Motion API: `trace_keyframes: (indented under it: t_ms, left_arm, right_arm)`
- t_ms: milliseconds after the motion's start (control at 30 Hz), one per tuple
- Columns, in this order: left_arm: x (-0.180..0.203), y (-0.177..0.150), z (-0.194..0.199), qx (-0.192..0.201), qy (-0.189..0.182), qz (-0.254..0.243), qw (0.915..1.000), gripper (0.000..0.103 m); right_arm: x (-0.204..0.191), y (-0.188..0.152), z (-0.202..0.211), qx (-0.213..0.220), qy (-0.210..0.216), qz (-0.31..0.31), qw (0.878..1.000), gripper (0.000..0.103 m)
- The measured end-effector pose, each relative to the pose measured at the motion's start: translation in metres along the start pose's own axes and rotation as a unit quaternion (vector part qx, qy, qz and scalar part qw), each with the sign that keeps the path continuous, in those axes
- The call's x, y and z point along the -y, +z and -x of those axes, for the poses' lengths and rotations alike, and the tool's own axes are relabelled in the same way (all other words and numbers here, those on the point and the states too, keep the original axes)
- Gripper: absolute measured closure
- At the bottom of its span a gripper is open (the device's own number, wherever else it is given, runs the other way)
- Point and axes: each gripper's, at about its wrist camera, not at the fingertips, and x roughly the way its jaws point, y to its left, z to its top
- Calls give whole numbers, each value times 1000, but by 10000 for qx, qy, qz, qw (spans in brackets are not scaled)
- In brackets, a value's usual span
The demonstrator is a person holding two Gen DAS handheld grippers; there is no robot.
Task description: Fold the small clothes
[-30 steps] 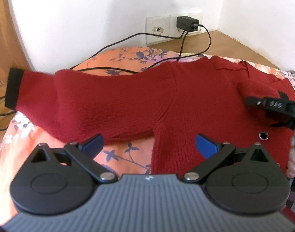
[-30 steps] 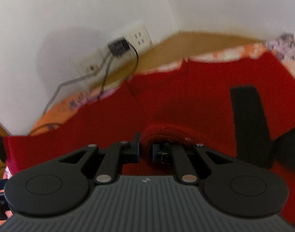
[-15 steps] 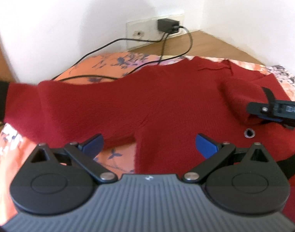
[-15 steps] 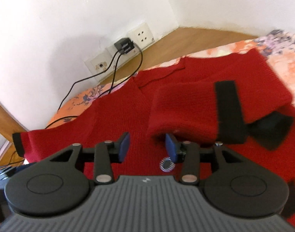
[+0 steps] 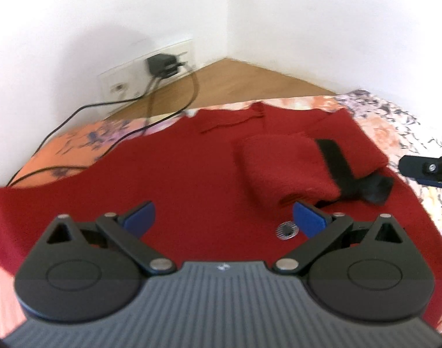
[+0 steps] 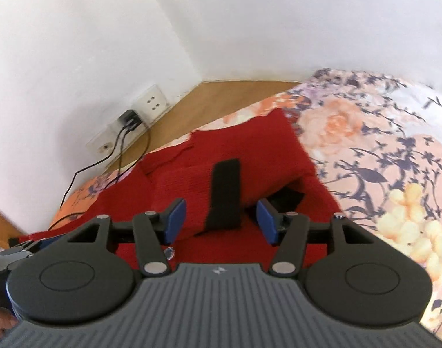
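Both grippers, left gripper (image 5: pixel 224 217) and right gripper (image 6: pixel 219 219), are held wide open, empty; soft red knitted sweater (image 5: pixel 192 179) is best pinched at its unfolded sleeve (image 5: pixel 15 211).

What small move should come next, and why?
Probably swing the left hand-held gripper, which is open and empty, toward the unfolded left sleeve. The right sleeve already lies folded across the red sweater, and the right hand-held gripper is open.

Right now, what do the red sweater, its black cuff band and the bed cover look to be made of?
Red sweater: soft matte knit, likely wool or acrylic; fuzzy ribbed texture. Black cuff band: smoother, flatter trim, fibre unclear. Bed cover: thin woven printed fabric, probably cotton; flat floral print, no pile.
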Motion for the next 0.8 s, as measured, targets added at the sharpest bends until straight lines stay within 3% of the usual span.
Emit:
trace_keyframes:
  t_ms: [200,300,400,800]
  left_arm:
    - [43,5,-24,-25,125,-610,9981,0]
    - [63,5,-44,-126,462,-1128,9925,0]
    - [77,4,-59,-227,573,-1550,9860,0]
    - [129,-7,-84,-76,299,-2495,9679,0]
  right_arm:
    - [26,8,-6,-55,-28,-101,9999,40]
    - [36,12,-11,-104,15,-130,9999,39]
    - [44,16,-17,-166,44,-117,9998,39]
    - [75,24,-36,-340,194,-318,9987,38]
